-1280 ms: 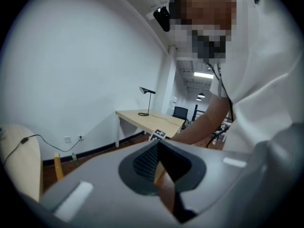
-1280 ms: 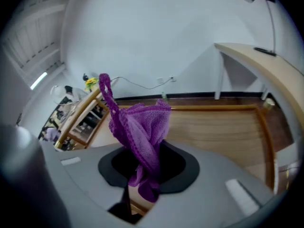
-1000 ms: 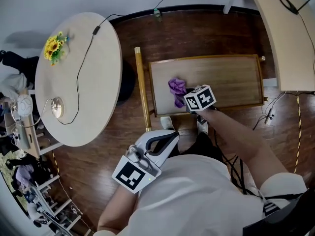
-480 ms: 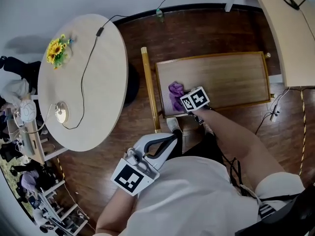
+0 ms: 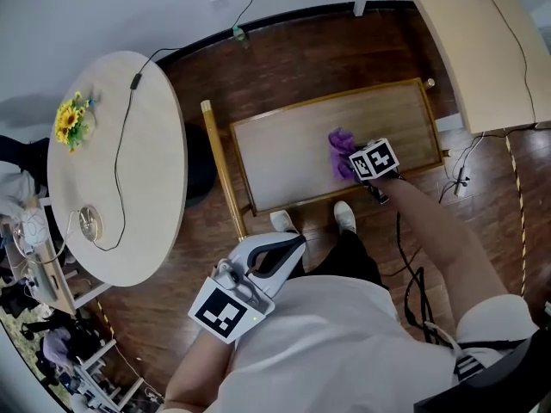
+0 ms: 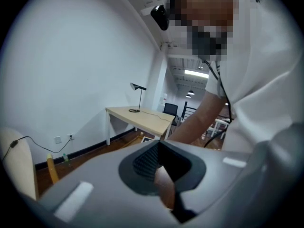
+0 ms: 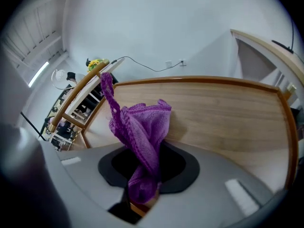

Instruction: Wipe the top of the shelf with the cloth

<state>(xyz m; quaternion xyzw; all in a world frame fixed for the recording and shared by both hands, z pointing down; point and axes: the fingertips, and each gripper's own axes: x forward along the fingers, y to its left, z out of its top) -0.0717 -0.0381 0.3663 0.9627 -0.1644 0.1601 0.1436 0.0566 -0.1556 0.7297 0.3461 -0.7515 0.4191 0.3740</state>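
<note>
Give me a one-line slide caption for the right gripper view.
Right tool shut on the purple cloth, wooden shelf top stretching ahead.

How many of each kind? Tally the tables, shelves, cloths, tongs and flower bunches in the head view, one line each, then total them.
Tables: 2 (round table, desk)
Shelf: 1
Purple cloth: 1
Tongs: 2 (left tongs, right tongs)
Sunflower bunch: 1
Total: 7

Rough knitted cloth (image 7: 141, 127); matt wood shelf top (image 5: 288, 149).
</note>
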